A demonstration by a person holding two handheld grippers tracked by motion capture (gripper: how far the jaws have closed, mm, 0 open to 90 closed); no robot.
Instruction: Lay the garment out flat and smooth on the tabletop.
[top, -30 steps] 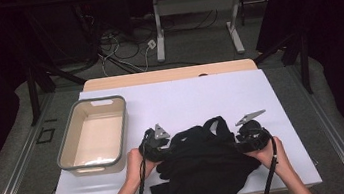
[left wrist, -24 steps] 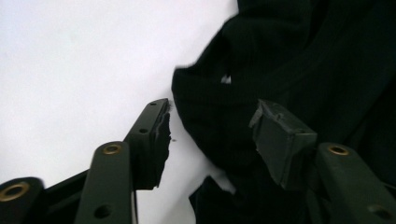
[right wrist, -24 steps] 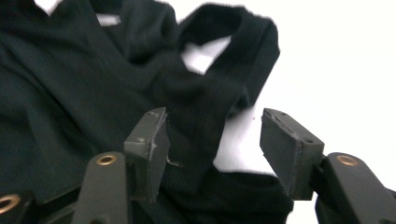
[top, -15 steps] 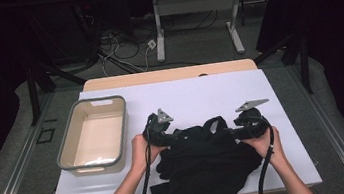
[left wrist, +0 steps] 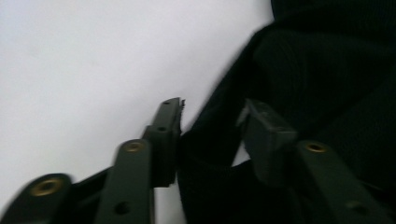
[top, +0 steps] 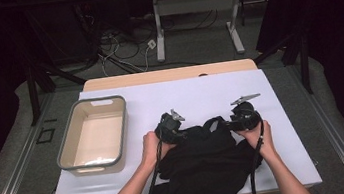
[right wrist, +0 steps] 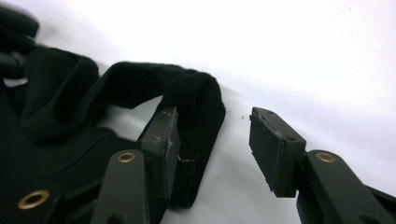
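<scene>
Both hand-held grippers at the upper edge of a black garment on the worktop.

I hold the left hand-held gripper (top: pixel 173 127) and the right hand-held gripper (top: pixel 241 116) at the two top corners of the black garment (top: pixel 204 166), which lies crumpled on the white worktop (top: pixel 209 89) at its near edge. The left jaws have just been closing, with a fold of cloth between them. The right jaws have just been closing but stand spread: one pad (right wrist: pixel 161 135) touches a strap loop (right wrist: pixel 196 100), the other (right wrist: pixel 275 147) is clear. A beige tub (top: pixel 95 133) sits to the left.
</scene>
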